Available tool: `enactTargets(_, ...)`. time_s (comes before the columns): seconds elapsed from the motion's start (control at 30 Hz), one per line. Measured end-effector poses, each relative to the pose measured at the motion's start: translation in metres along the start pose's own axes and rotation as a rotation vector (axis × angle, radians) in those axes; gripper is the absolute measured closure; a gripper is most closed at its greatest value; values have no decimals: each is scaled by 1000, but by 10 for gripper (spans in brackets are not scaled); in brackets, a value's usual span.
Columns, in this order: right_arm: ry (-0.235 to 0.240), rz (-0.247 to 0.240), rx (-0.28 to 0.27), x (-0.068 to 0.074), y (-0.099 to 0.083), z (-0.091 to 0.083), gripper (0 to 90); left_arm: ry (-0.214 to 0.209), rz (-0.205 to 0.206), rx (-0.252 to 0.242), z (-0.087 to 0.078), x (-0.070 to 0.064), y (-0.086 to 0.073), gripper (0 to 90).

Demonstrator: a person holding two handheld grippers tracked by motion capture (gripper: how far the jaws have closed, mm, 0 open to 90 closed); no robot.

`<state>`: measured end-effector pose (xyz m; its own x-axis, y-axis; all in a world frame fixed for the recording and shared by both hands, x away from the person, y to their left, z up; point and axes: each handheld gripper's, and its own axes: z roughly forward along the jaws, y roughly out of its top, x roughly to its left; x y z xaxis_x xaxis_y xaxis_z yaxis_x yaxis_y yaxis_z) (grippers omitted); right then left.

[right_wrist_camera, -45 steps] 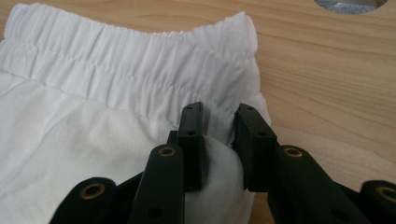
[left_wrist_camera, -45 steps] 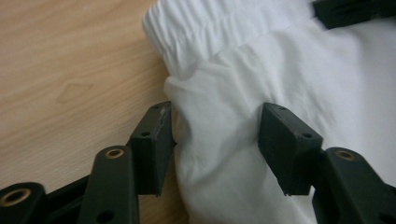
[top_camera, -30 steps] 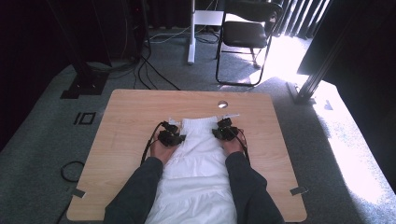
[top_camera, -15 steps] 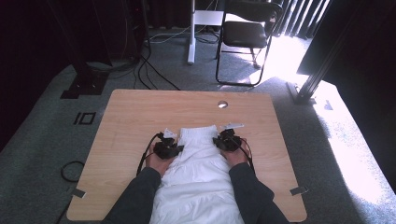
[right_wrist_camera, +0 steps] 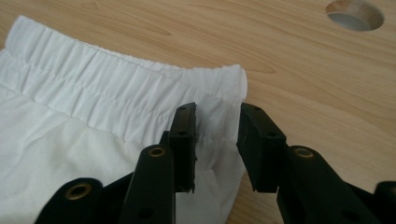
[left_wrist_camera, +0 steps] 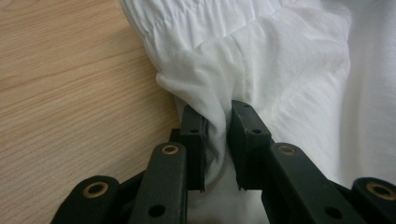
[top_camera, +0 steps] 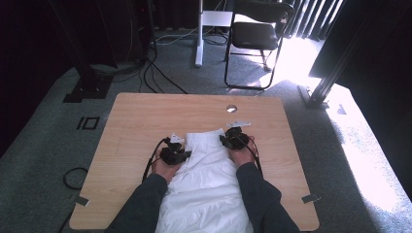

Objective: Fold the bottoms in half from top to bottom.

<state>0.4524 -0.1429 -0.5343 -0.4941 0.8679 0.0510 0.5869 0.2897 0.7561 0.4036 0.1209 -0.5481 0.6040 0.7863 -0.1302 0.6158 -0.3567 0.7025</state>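
Note:
A white garment (top_camera: 204, 179) with an elastic waistband (right_wrist_camera: 116, 88) lies on the wooden table (top_camera: 145, 116), its waistband end farthest from me. My left gripper (top_camera: 175, 154) is at the garment's left edge. In the left gripper view its jaws (left_wrist_camera: 217, 112) are shut on a bunched fold of the white cloth (left_wrist_camera: 280, 70). My right gripper (top_camera: 233, 141) is at the waistband's right corner. In the right gripper view its jaws (right_wrist_camera: 217, 112) stand apart on either side of that corner, with a small pucker of cloth between them.
A round cable hole (top_camera: 231, 108) is in the table just beyond the right gripper, also seen as the hole (right_wrist_camera: 355, 14). A black folding chair (top_camera: 257, 34) and floor cables (top_camera: 160, 73) lie beyond the far edge. Bare wood surrounds the garment.
Both grippers drew the garment's waistband toward me over the last second. The right gripper has since shifted slightly forward; the left has stayed put.

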Motion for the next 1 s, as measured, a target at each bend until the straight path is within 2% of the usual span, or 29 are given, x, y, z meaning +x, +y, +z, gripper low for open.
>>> enactTargets(0.07, 2, 20, -21, -1, 0, -3, 560, 0, 2, 2, 0, 0, 0, 773)
enactTargets(0.1, 2, 20, -21, -1, 0, -3, 560, 0, 2, 2, 0, 0, 0, 772)
enactTargets(0.17, 33, 47, -56, -2, 0, -8, 517, 0, 2, 2, 0, 0, 1, 772)
enactTargets(0.23, 50, 42, -64, -3, 0, -12, 486, -2, -2, 2, 0, 0, 1, 772)
enactTargets(0.33, 63, 28, -56, -5, -2, -14, 456, -3, -1, 3, 1, 1, 1, 772)
enactTargets(0.43, 96, 35, -47, -8, -4, -14, 379, 0, -3, 2, 1, 1, 2, 772)
enactTargets(0.47, 121, 39, -34, -10, -6, -13, 335, -1, -2, 4, 1, 1, 2, 772)
enactTargets(0.53, 105, 38, 7, -11, -8, -8, 259, 1, -2, 3, 1, 1, 2, 771)
enactTargets(0.6, 99, 34, 42, -13, -11, 0, 226, -1, -5, 2, 2, 1, 2, 771)
enactTargets(0.63, 91, 28, 49, -14, -12, 4, 228, -3, -5, 1, 2, 1, 2, 771)
enactTargets(0.7, 104, 20, 57, -13, -14, 8, 272, -2, -3, 1, 2, 1, 2, 771)
enactTargets(0.73, 82, -3, 68, -9, -14, 10, 296, -2, -1, 1, 2, 1, 2, 770)
enactTargets(0.8, 69, -19, 71, -6, -13, 10, 385, -10, -3, 9, 2, 2, 3, 764)
enactTargets(0.83, 72, -18, 75, -4, -12, 10, 442, -31, -21, 20, 2, 4, 5, 746)
enactTargets(0.9, 53, -52, 91, 1, -10, 10, 524, -42, -41, 45, 1, 8, 10, 628)
enactTargets(1.0, 63, -49, 106, 3, -8, 10, 626, -76, -76, 18, 2, 13, 18, 487)
